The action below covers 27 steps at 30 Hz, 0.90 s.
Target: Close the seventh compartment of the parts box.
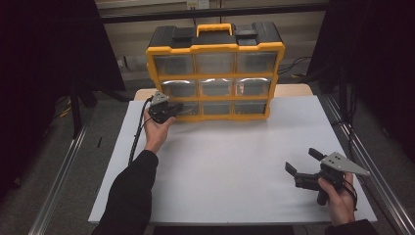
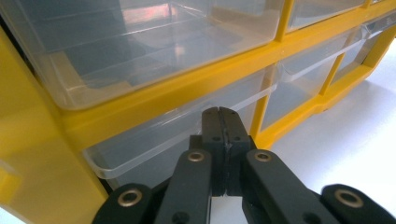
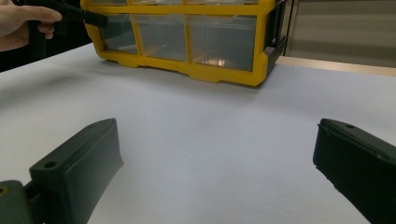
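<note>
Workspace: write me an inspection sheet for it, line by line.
Surface: white table top, bare in front of the cabinet.
Job's things: yellow drawer cabinet stands upright at the far edge, three rows of clear drawers, black top with a yellow handle; bottom-left drawer looks pushed in.
Clutter: nothing seen.
Grippers: left tool shut, jaws together, tip at the bottom-left drawer's front; whether it touches cannot be told. Right tool open, over the table's near right, apart from the cabinet.
Cables: black cable trails from the left tool along the table's left side.
Surroundings: dark curtains either side, metal rails along the floor.
</note>
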{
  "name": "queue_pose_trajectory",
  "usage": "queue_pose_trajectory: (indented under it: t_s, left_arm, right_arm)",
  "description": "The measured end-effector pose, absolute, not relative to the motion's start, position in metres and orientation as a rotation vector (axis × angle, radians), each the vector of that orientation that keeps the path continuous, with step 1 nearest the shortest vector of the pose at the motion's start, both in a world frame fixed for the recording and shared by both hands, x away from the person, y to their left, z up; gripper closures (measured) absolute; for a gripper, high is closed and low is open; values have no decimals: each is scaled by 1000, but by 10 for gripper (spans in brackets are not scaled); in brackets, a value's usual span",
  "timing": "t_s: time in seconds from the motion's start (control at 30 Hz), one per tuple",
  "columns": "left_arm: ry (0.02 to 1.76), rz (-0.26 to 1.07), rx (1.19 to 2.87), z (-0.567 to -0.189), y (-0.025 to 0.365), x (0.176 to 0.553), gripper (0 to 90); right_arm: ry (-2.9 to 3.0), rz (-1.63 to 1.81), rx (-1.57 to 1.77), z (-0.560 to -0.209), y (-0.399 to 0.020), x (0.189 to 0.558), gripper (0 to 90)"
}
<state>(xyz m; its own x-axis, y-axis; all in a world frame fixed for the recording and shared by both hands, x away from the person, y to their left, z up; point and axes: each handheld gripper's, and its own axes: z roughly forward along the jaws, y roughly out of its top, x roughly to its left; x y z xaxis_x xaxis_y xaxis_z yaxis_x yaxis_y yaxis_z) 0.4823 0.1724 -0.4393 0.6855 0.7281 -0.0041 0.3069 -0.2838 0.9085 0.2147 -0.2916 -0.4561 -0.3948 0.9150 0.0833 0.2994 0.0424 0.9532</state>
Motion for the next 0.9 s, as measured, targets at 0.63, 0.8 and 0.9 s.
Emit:
queue_pose_trajectory:
  t_s: [0.63, 0.8, 0.9]
  left_arm:
    - [813, 514, 1881, -435, 177, 474, 772]
    - [790, 524, 1864, -434, 178, 469, 660]
    - [799, 538, 1849, -432, 179, 466, 577]
  right_arm:
    - [1746, 1363, 1223, -455, -290, 215, 5]
    - [1746, 1364, 1219, -455, -289, 215, 5]
    - [1748, 1361, 1222, -455, -288, 214, 5]
